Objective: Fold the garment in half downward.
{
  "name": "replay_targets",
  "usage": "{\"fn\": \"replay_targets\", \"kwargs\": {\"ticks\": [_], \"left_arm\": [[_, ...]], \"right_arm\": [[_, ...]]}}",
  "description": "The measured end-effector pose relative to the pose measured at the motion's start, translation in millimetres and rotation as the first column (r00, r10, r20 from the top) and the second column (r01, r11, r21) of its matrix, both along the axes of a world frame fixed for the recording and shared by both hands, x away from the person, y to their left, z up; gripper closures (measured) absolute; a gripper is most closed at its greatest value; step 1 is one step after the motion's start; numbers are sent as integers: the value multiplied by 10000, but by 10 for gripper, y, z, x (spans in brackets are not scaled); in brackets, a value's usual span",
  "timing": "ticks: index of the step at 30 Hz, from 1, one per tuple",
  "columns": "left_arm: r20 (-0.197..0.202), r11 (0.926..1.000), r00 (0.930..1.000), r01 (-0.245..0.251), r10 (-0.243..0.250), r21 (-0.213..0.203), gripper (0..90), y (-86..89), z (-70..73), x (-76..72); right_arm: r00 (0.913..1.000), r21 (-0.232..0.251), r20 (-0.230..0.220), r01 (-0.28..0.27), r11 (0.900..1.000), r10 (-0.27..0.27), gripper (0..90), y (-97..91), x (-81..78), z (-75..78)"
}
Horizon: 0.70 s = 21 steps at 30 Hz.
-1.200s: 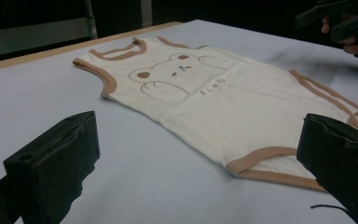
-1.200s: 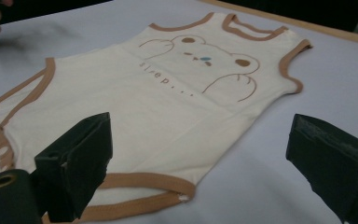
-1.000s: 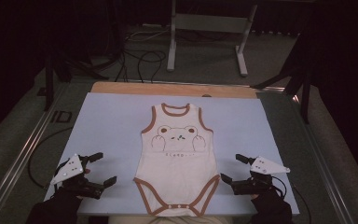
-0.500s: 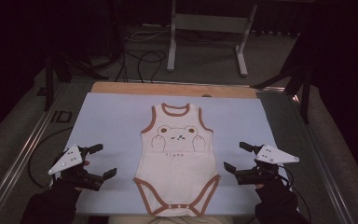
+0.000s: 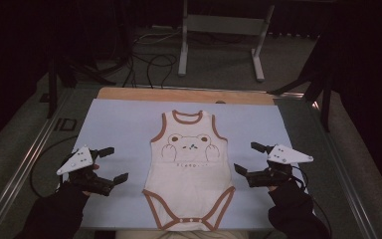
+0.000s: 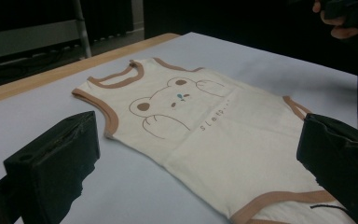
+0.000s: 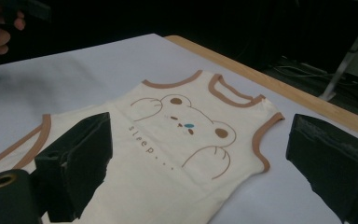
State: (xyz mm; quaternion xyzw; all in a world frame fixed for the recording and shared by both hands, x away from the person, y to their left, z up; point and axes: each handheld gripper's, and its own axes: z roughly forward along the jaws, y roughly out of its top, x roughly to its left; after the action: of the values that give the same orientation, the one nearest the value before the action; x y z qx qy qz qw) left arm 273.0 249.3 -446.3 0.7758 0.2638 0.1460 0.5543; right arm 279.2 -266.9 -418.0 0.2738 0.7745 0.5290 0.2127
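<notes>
One cream bodysuit [image 5: 189,169], brown trim, bear print, flat | both grippers' fingers spread

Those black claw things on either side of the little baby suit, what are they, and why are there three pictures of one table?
They are hand-held grippers, each worked by a person's hand. The high view looks down from above: the left gripper and the right gripper hang open on either side of a cream bodysuit, touching nothing. The bodysuit, brown-trimmed with a bear drawing, lies flat on a pale blue sheet over the wooden table. The other two pictures come from cameras riding on each gripper, looking along its own black jaws, so the same bodysuit appears from each side. Nothing is held.
</notes>
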Motion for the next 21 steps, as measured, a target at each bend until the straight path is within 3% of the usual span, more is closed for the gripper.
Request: {"fn": "replay_targets", "kwargs": {"ticks": [21], "left_arm": [[-95, 9989, 9996, 280, -277, 379, 2, -224, 154, 271]], "right_arm": [[9994, -35, 192, -272, 9996, 273, 70, 210, 291, 136]]}}
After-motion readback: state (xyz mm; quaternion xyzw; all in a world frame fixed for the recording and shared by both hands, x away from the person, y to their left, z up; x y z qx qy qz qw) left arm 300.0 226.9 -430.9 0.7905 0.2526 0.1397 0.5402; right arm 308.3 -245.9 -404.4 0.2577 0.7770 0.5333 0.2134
